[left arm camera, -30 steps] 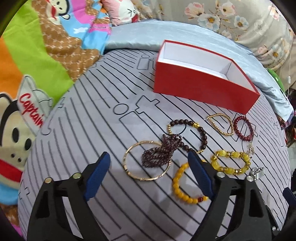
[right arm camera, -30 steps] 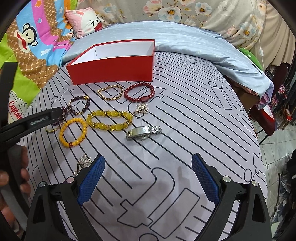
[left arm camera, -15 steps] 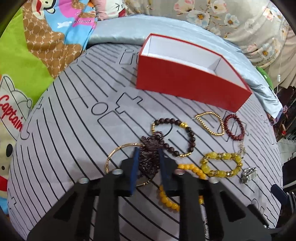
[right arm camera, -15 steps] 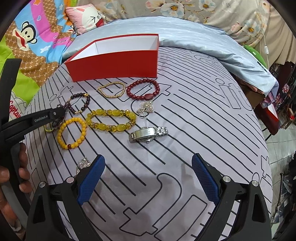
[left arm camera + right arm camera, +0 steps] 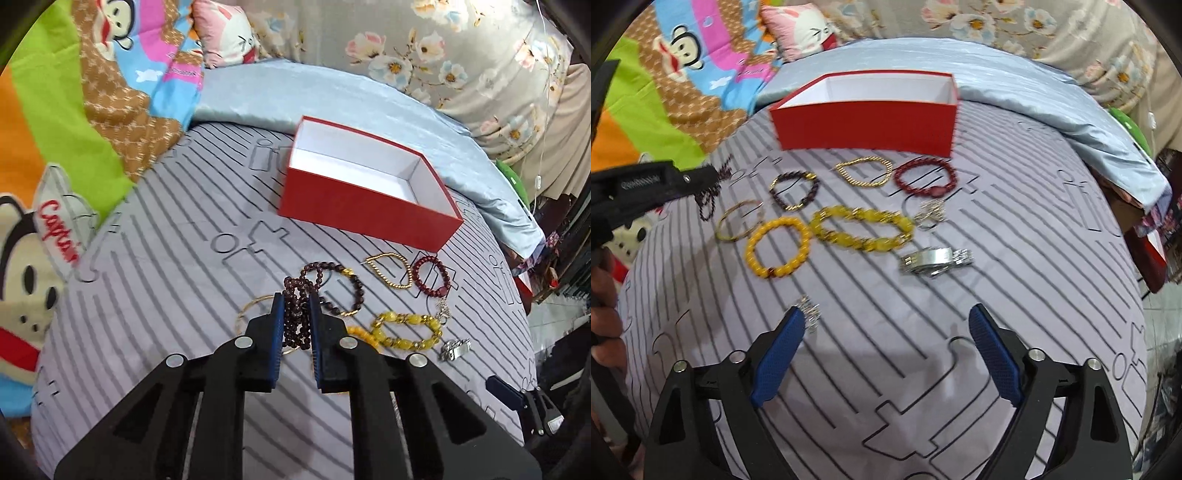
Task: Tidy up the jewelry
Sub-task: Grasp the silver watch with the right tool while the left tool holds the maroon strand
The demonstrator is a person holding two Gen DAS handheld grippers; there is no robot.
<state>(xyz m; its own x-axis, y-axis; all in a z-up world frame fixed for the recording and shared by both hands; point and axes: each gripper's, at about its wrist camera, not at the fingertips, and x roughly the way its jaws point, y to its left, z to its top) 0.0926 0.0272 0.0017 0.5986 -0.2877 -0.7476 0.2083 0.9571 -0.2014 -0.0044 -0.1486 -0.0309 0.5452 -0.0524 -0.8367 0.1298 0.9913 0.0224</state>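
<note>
Jewelry lies spread on the striped bed cover before a red box (image 5: 365,212); my left gripper (image 5: 296,314) is clamped on a limp, dark garnet bead strand (image 5: 295,295), light and likely slippery, while my right gripper (image 5: 886,332) hovers, fingers apart.

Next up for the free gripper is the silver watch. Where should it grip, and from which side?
Take the silver watch from above across its round case, pads closing on the long sides: it lies flat, band stretched sideways. The right gripper is open.
</note>
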